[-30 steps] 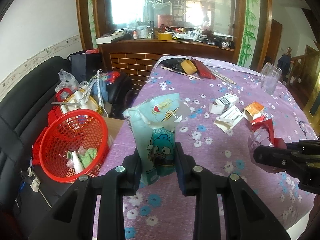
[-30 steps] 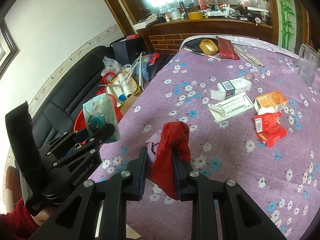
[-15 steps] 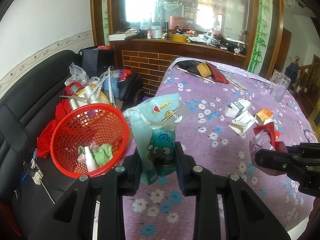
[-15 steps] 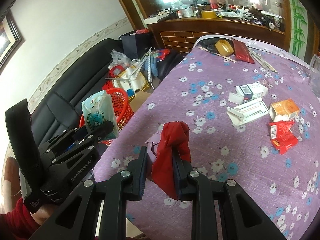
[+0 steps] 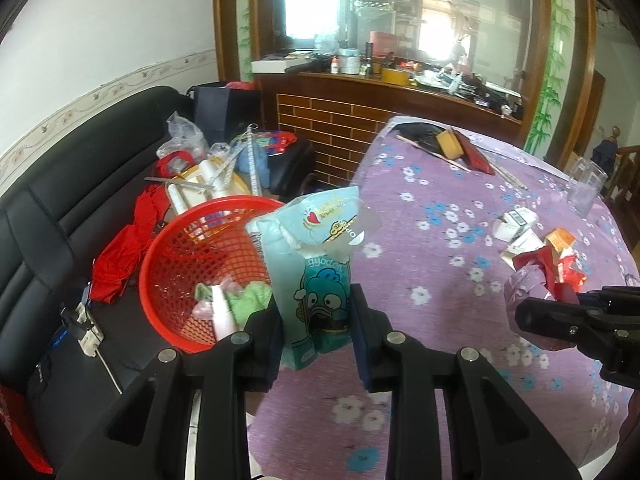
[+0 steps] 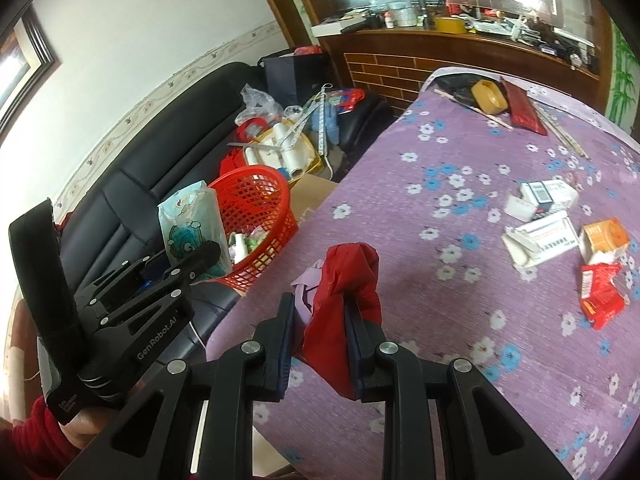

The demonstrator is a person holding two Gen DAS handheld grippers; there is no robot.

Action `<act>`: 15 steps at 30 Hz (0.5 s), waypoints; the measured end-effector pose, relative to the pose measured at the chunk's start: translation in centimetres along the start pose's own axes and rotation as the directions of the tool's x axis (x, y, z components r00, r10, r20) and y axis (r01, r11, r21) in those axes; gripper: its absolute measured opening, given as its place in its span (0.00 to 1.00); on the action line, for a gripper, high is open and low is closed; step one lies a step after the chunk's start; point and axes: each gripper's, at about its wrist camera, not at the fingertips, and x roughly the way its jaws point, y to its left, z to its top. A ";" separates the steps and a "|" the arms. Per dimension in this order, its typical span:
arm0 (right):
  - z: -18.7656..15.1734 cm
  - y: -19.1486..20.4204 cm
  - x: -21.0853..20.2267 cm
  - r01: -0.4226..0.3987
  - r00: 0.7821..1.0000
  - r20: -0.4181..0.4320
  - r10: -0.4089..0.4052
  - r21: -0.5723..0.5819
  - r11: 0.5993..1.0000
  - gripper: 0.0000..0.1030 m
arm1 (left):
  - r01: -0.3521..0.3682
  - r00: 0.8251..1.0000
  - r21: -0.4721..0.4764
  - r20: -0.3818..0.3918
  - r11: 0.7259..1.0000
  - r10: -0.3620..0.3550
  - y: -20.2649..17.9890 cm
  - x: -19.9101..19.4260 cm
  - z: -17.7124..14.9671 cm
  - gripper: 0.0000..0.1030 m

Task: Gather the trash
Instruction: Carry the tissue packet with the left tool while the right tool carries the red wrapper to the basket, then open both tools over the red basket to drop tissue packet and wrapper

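The left gripper [image 5: 316,320] is clenched on a pale blue snack bag [image 5: 316,264] printed with a cartoon fish, holding it upright just beside the red mesh basket [image 5: 180,256], on the table side of its rim. From the right wrist view the bag [image 6: 192,224] stands against the basket's near wall [image 6: 260,208]. Inside the basket lie some green and pink scraps and a white tube. The basket itself sits on the black sofa [image 5: 60,184], tight against the edge of the purple flowered tablecloth [image 6: 460,240].

The right gripper [image 6: 320,336] is clamped on a crumpled red wrapper [image 6: 344,300] with a bit of lilac paper tucked against it, held over the tablecloth, well away from the basket. Farther from the basket, across the cloth, lie white cartons [image 6: 540,216], an orange box [image 6: 604,236] and a torn red packet [image 6: 602,292]; whether that packet is empty I can't tell.
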 end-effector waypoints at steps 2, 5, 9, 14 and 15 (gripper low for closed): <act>0.4 0.5 0.6 -0.005 1.000 -0.005 0.005 -0.008 1.000 0.25 | -0.009 1.000 -0.008 -0.001 1.000 0.009 0.7 0.2 0.2 0.28; 0.9 1.2 1.4 -0.011 1.000 -0.012 0.011 -0.020 1.000 0.25 | -0.018 1.000 -0.020 -0.006 1.000 0.018 1.8 0.6 0.4 0.27; 1.9 2.0 2.9 -0.017 0.999 -0.028 0.016 -0.037 0.999 0.25 | -0.032 0.999 -0.039 -0.012 0.999 0.031 3.4 1.2 0.6 0.27; 3.0 3.1 4.4 -0.020 0.999 -0.042 0.018 -0.057 0.998 0.25 | -0.050 0.999 -0.069 -0.022 0.996 0.048 5.4 2.0 1.0 0.28; 3.3 3.5 4.9 -0.022 0.999 -0.045 0.019 -0.065 0.998 0.25 | -0.053 0.998 -0.074 -0.023 0.996 0.052 5.8 2.1 1.0 0.28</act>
